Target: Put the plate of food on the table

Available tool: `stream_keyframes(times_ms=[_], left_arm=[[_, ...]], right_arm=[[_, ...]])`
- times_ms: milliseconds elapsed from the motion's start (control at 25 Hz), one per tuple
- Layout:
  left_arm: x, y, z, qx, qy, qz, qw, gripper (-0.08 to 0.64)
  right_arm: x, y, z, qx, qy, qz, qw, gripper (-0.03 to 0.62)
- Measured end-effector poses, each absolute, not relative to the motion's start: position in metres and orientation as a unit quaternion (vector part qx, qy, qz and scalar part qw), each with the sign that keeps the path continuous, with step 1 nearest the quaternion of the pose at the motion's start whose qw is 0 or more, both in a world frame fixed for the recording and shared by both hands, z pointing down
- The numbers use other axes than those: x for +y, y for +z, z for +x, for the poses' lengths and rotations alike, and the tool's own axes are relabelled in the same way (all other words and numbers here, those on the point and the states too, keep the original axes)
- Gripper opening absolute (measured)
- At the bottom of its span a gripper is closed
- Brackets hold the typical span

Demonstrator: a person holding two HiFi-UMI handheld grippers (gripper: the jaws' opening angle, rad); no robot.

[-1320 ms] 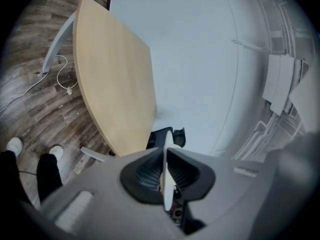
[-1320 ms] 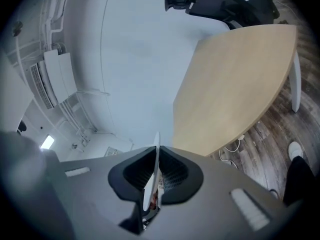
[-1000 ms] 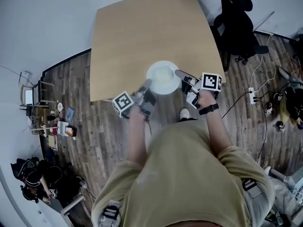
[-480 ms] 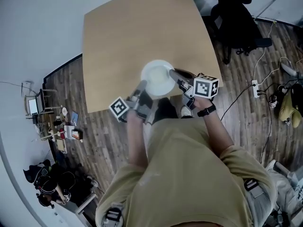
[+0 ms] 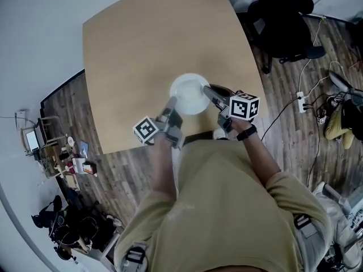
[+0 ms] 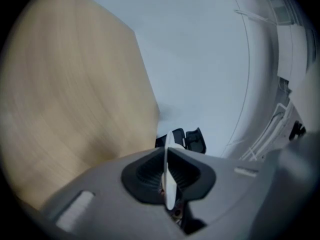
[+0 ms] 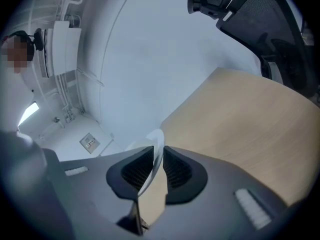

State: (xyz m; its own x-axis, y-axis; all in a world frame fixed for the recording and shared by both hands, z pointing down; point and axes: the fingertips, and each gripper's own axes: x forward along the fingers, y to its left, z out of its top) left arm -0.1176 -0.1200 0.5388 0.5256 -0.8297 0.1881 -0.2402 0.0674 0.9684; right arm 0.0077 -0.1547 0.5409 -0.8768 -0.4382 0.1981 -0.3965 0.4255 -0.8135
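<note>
Set-down step: plate (image 5: 190, 93) mid-frame, apparently resting on table (image 5: 153, 38) near its lower edge. My left gripper (image 5: 172, 102) clamps its rim. My right gripper (image 5: 207, 88) is opening around the opposite rim. Next: loosen left, withdraw both.

- The left gripper (image 5: 173, 102) was squeezed shut on the near rim of the plate (image 5: 190, 93).
- The right gripper (image 5: 209, 88) was opening its jaws, with the plate's other edge between them.
- The left arm (image 5: 163, 163) and right arm (image 5: 256, 151) reached forward.
</note>
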Motion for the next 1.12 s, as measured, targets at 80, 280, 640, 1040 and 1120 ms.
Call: stream_keyframes(times_ms=[80,280,640,1040,1120], left_arm=[[-0.144,0.543,-0.123,-0.420,-0.233,0.647,0.592,0.018],[-0.193,0.558,-0.138,-0.441,-0.196,0.659,0.577,0.022],[-0.284,0.594,-0.174,-0.470,-0.111,0.656,0.580,0.035],[-0.390,0.629,-0.202,-0.476,-0.088,0.660,0.574,0.071],[-0.411,0.637,-0.208,-0.481,-0.075,0.664,0.567,0.072]], right_arm=[[-0.179,0.545,0.003,0.841,-0.479,-0.250,0.012,0.055],[-0.224,0.558,-0.013,0.836,-0.479,-0.265,-0.026,0.057],[-0.310,0.589,-0.048,0.806,-0.510,-0.298,-0.044,0.054],[-0.422,0.626,-0.079,0.791,-0.500,-0.350,-0.042,0.065],[-0.439,0.638,-0.085,0.787,-0.501,-0.357,-0.047,0.071]])
